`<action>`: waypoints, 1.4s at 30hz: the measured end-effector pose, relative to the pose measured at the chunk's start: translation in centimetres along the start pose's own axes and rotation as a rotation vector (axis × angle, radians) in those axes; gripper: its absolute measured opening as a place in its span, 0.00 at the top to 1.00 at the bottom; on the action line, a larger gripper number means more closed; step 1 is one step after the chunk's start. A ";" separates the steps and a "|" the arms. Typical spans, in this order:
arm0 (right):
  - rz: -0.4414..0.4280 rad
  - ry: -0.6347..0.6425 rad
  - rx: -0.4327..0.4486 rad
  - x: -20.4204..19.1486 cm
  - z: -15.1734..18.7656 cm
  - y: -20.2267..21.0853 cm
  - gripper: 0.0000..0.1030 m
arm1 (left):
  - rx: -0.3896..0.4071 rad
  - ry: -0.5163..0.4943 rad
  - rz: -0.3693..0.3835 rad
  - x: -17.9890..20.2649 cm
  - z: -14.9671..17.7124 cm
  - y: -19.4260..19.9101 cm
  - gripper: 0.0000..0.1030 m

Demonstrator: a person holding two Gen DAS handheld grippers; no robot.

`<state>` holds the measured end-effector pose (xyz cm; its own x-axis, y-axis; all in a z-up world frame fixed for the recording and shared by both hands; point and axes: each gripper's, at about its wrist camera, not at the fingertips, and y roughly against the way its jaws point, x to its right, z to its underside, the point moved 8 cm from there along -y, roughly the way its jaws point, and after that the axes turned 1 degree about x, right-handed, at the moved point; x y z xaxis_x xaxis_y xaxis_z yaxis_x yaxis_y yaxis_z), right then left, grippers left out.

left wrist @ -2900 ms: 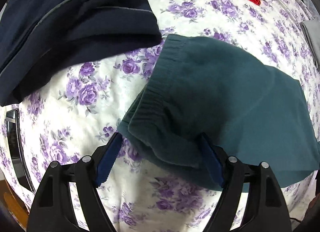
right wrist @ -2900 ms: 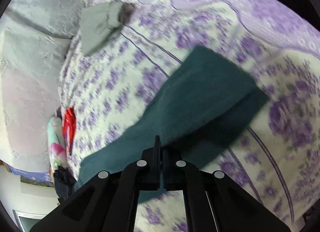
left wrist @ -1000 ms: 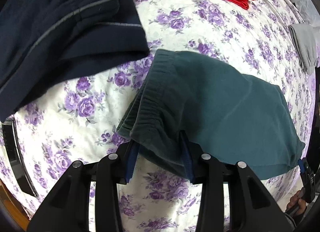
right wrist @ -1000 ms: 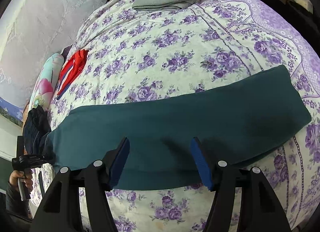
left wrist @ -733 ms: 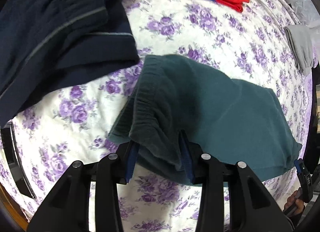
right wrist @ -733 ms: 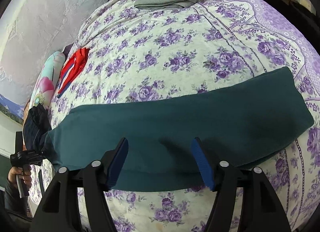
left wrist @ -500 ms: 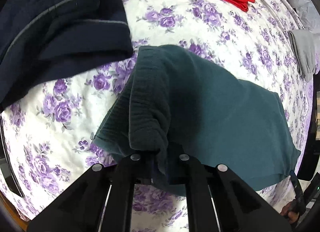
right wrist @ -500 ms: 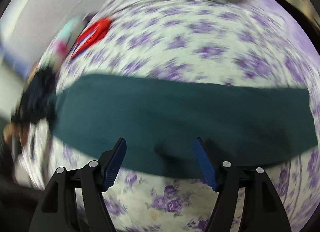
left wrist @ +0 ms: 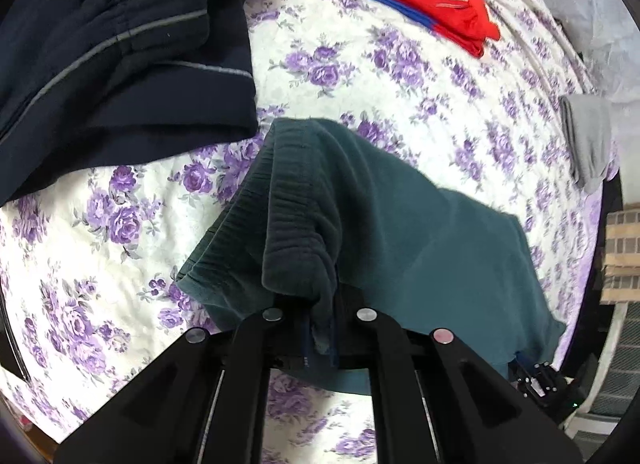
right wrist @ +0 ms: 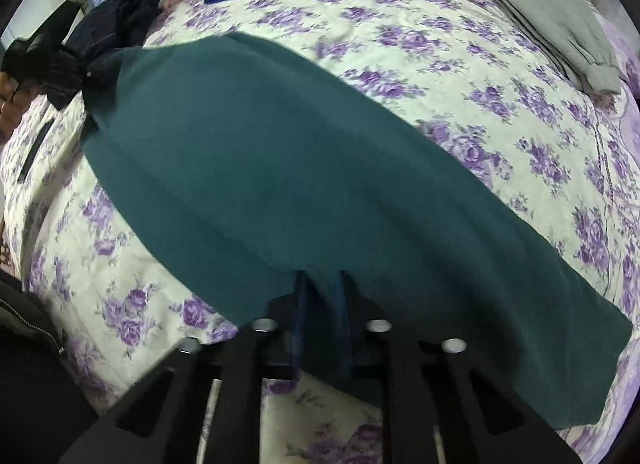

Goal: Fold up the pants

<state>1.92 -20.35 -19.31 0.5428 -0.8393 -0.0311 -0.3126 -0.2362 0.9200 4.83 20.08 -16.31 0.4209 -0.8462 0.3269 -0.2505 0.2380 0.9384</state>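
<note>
Both grippers point steeply down at the floral bedspread (left wrist: pixel 328 44), the left gripper (left wrist: pixel 320 338) clamped on the bunched waistband of the green pants (left wrist: pixel 420 232) and the right gripper (right wrist: pixel 322 328) pinching the near long edge, the pants lying stretched across the bed.
</note>
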 end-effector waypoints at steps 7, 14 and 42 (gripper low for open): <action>-0.137 -0.073 0.074 0.1 -0.7 4.0 0.99 | 0.059 -0.005 0.023 0.3 -0.5 3.1 0.95; -0.203 -0.045 0.037 -1.4 0.4 4.7 0.99 | 0.072 -0.037 -0.012 -0.2 1.0 4.8 0.95; -0.227 -0.508 -0.017 7.5 2.0 0.4 0.75 | 0.139 -0.238 -0.295 1.6 0.5 -1.2 0.46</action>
<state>4.29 -27.68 -19.97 0.1499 -0.8997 -0.4100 -0.2162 -0.4345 0.8744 5.33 18.23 -16.97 0.2825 -0.9593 -0.0044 -0.2715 -0.0843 0.9587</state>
